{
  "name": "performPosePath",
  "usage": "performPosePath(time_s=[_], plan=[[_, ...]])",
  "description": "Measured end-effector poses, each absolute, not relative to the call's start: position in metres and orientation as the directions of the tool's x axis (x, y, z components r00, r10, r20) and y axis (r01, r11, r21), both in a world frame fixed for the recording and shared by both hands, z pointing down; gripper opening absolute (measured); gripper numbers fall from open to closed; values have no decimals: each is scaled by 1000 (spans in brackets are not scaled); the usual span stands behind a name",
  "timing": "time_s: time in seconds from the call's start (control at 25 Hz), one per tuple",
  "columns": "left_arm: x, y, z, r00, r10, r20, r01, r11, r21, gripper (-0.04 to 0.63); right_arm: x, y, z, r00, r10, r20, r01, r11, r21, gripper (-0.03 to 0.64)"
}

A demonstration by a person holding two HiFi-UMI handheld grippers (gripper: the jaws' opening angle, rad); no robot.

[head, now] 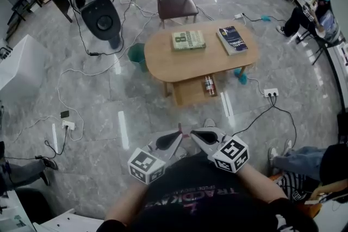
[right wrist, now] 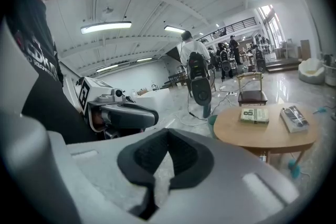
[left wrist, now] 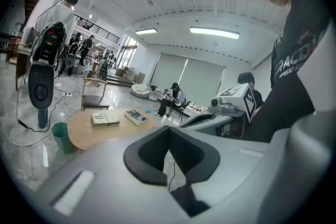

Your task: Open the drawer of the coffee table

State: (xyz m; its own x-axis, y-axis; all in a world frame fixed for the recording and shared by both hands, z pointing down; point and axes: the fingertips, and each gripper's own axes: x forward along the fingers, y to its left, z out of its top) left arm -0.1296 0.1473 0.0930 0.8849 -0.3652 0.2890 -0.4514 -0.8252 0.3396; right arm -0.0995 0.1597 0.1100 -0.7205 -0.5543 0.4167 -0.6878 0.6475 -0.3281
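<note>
Coffee table (head: pixel 163 57) well ahead, untouched; left gripper (head: pixel 178 135), right gripper (head: pixel 193 135): fingers together, empty.

The floor (head: pixel 103 95) is gleaming as glossy, veined stone. The oval tabletop (head: pixel 163 60) is showing smooth, matt pale wood. At its 12 o'clock, a chair (head: pixel 175 4) is pairing a light wooden frame with a dark seat. Left tongs (head: pixel 178 134) and right tongs (head: pixel 193 134) are presenting matt grey plastic, with black, textured pads (left wrist: pixel 149 157).
</note>
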Motion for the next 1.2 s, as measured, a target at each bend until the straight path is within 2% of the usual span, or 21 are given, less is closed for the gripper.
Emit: performPosePath(time_s=[1.2], plan=[[-99, 158, 84, 898, -354, 262, -428, -840, 333, 6, -70, 173, 105, -713, -571, 407, -698, 638, -326, 2]])
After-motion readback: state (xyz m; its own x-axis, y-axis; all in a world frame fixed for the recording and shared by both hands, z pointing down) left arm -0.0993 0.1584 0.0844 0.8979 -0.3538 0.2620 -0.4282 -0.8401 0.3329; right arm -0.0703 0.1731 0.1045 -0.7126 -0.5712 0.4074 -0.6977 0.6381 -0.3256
